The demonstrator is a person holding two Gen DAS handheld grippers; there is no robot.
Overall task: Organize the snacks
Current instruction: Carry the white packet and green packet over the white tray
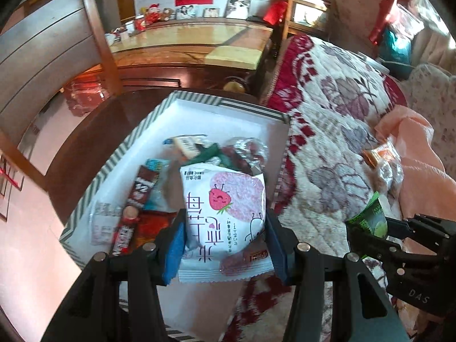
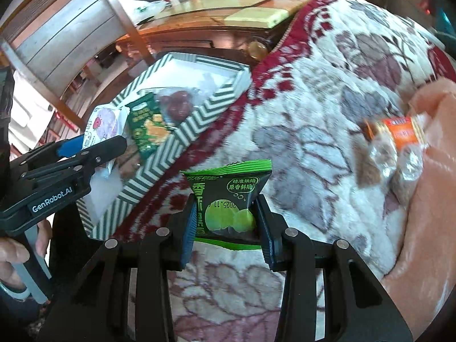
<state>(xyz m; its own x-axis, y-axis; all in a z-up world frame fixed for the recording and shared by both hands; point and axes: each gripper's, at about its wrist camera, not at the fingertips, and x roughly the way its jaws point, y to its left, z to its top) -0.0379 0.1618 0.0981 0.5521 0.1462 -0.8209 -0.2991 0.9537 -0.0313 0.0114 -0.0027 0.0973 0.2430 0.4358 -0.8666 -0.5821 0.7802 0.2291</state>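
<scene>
My left tongs [image 1: 225, 236]: clamped on strawberry packet [image 1: 225, 216], long axis pointing away, over striped box [image 1: 114, 156]
My right tongs [image 2: 226, 225]: gripping green packet [image 2: 228, 199], upright above blanket [image 2: 313, 114]

Left wrist view close above the striped box [image 1: 119, 154], facing down and forward toward 12 o'clock, right wrist view low over the floral blanket [image 2: 313, 91], box at 10 o'clock, both share box, blanket, wooden cabinet [image 1: 185, 57] beyond

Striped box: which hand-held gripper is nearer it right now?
Left. The left hand-held gripper holds the strawberry packet over the striped box; the right hand-held gripper holds the green packet beside it, over the blanket.
</scene>
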